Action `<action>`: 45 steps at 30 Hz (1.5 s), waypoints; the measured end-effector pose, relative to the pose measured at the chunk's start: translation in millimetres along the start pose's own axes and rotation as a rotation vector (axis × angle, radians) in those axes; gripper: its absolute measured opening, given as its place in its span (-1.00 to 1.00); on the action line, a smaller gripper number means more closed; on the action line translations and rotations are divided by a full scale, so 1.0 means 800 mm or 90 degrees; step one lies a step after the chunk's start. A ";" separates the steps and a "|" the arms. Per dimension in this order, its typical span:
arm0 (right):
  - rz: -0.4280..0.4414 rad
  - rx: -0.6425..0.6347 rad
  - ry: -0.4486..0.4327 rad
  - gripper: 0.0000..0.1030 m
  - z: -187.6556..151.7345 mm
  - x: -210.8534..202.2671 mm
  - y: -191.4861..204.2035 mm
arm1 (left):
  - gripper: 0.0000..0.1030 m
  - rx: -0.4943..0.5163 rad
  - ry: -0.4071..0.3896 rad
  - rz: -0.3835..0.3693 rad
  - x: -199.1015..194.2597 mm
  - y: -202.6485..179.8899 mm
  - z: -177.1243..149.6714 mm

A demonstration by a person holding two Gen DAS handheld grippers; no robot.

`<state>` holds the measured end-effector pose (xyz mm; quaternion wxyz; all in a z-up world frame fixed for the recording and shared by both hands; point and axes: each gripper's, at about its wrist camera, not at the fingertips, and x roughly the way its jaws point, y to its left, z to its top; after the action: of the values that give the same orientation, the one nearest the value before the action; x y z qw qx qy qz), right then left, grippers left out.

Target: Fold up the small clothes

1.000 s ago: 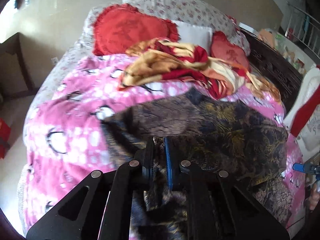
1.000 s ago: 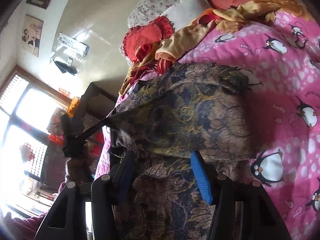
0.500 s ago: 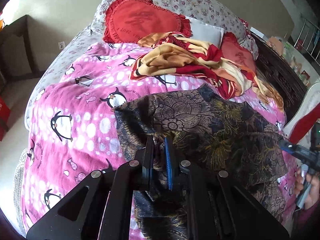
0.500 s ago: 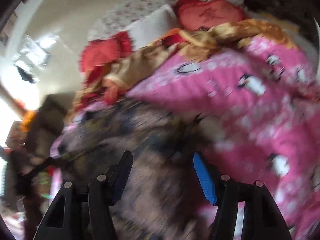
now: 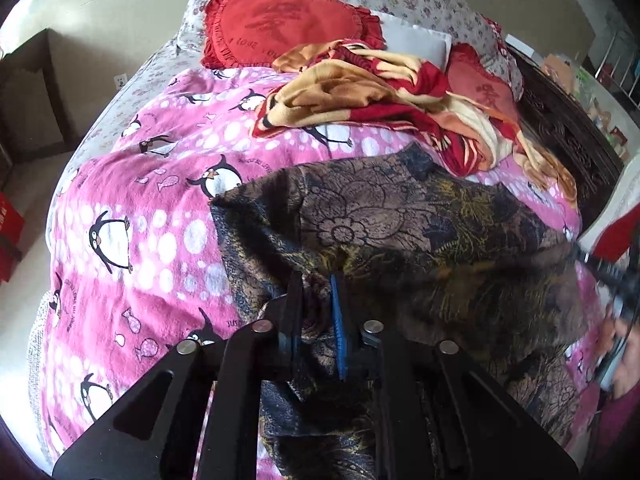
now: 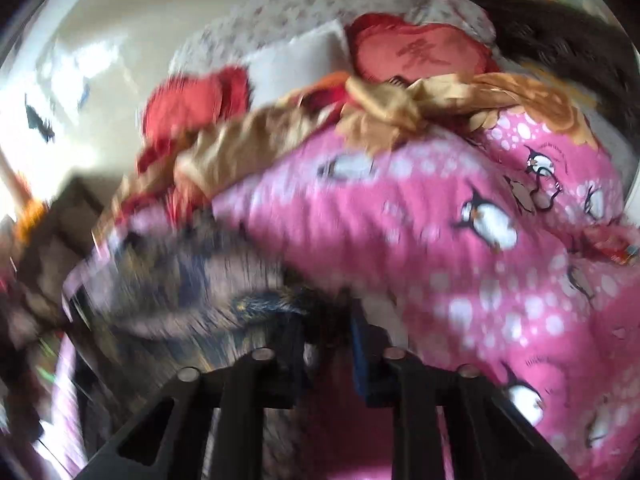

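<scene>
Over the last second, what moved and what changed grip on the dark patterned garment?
The right gripper went from wide open to nearly shut at the dark floral garment's edge; blur hides whether it grips. The garment's folded flap settled onto the pink penguin quilt. The left gripper stays clamped on it.

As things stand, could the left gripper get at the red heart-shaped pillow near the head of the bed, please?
Probably not yet. The left gripper is shut on the dark floral garment, so it is occupied. The red heart-shaped pillow lies uncovered across the pink penguin blanket, beyond the crumpled red-and-tan blanket.
</scene>
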<state>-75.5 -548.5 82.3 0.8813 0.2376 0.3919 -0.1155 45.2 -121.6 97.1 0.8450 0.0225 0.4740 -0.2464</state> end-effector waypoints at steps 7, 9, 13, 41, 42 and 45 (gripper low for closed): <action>-0.014 0.067 0.039 -0.50 0.023 0.037 -0.027 | -0.54 -0.018 0.021 0.026 0.010 0.007 -0.004; -0.028 0.085 0.043 -0.21 0.025 0.035 -0.033 | -0.54 -0.040 0.022 0.015 0.004 0.016 -0.008; 0.036 0.116 0.042 -0.17 0.009 -0.011 -0.044 | -0.25 -0.049 0.000 0.005 -0.025 0.030 -0.020; 0.238 -0.291 0.071 -0.89 -0.116 -0.063 0.238 | -0.17 -0.121 0.024 -0.018 -0.027 0.059 -0.090; 0.252 -0.324 0.079 -0.89 -0.127 -0.046 0.273 | -0.17 -0.126 0.023 -0.014 -0.030 0.064 -0.093; 0.259 -0.427 0.108 -0.89 -0.151 0.011 0.359 | -0.17 -0.138 0.023 -0.005 -0.040 0.081 -0.101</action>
<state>-33.9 -239.9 100.1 0.8792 0.0185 0.4244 0.2157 -3.9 -29.8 65.7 0.8329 -0.0663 0.5129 -0.1967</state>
